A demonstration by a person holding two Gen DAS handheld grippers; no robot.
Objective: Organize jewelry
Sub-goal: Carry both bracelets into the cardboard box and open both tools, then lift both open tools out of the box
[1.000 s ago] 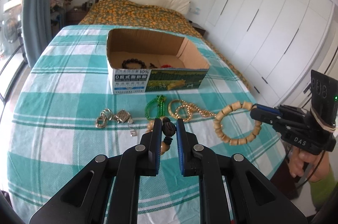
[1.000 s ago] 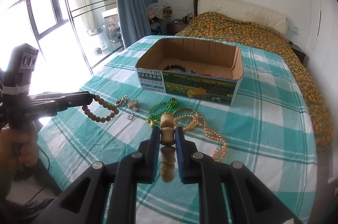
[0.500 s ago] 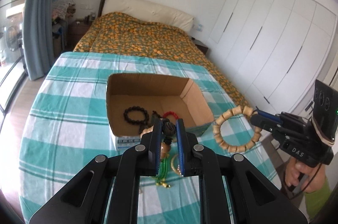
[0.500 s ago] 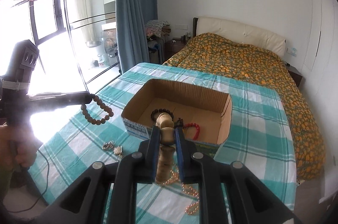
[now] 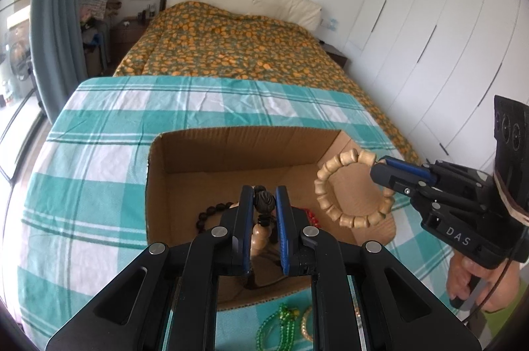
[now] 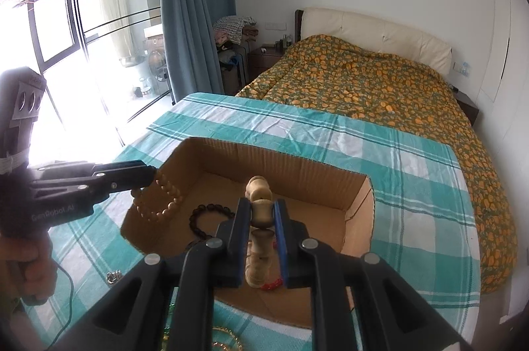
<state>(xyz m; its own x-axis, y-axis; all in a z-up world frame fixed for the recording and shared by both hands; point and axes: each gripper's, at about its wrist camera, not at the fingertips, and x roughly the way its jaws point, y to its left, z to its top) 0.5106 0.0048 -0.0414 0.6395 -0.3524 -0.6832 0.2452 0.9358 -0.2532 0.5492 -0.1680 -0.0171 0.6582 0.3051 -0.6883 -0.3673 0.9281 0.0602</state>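
An open cardboard box (image 5: 231,142) (image 6: 271,159) stands on the checked tablecloth. My left gripper (image 5: 263,202) is shut on a brown bead bracelet with a dark carved bead (image 5: 264,201); it hangs over the box's left side in the right wrist view (image 6: 165,198). My right gripper (image 6: 262,212) is shut on a chunky pale wooden bracelet (image 6: 259,213); its ring (image 5: 350,189) hangs over the box's right side. A black bead bracelet (image 6: 205,215) and red beads (image 6: 272,284) lie inside the box.
Green beads (image 5: 281,328) and a gold chain (image 5: 307,323) lie on the teal checked tablecloth (image 5: 99,152) in front of the box. A silver piece (image 6: 114,276) lies on the cloth at left. A bed (image 5: 231,46) is behind the table, wardrobes at right.
Both grippers have lifted their bracelets off the cloth and moved forward, so both now hang over the open box.
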